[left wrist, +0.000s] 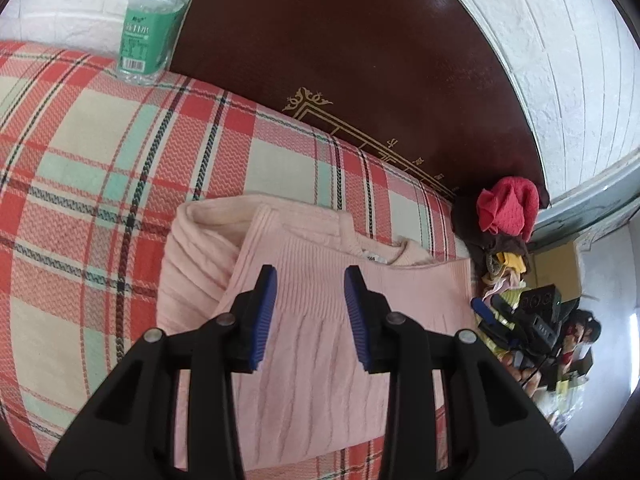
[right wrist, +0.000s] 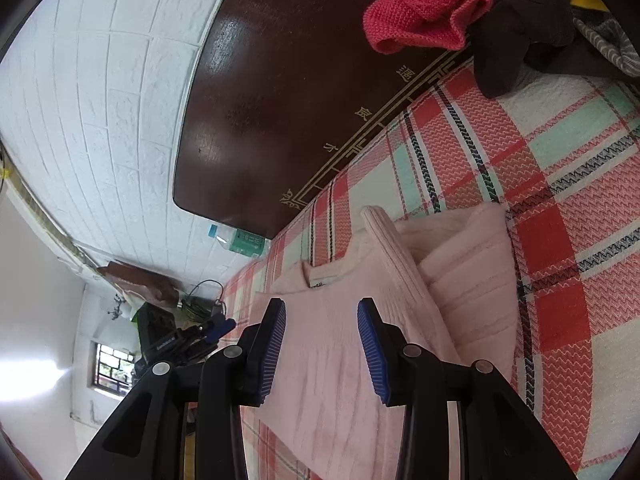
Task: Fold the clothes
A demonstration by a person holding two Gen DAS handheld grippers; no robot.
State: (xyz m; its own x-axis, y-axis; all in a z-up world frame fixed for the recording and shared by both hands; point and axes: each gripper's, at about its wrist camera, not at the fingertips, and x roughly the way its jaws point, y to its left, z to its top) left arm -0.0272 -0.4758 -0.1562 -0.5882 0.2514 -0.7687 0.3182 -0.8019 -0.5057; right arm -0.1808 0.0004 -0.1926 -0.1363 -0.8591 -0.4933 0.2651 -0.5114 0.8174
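Note:
A pale pink knit sweater [left wrist: 316, 320] lies partly folded on the plaid bedcover [left wrist: 100, 184], sleeves folded in over the body, collar and label toward the headboard. My left gripper [left wrist: 310, 316] is open and empty, hovering over the sweater's middle. In the right wrist view the same sweater [right wrist: 340, 352] lies below my right gripper [right wrist: 322, 350], which is open and empty, with a folded sleeve [right wrist: 472, 276] to its right. The other gripper shows small at the bed's edge in each view [left wrist: 486, 316] [right wrist: 216, 328].
A dark wooden headboard [left wrist: 360, 52] runs along the bed against a white brick wall [right wrist: 100, 100]. A water bottle [left wrist: 150, 24] stands at the bed's far left. A pile of clothes with a red knit [left wrist: 508, 204] on top sits by the headboard at the right.

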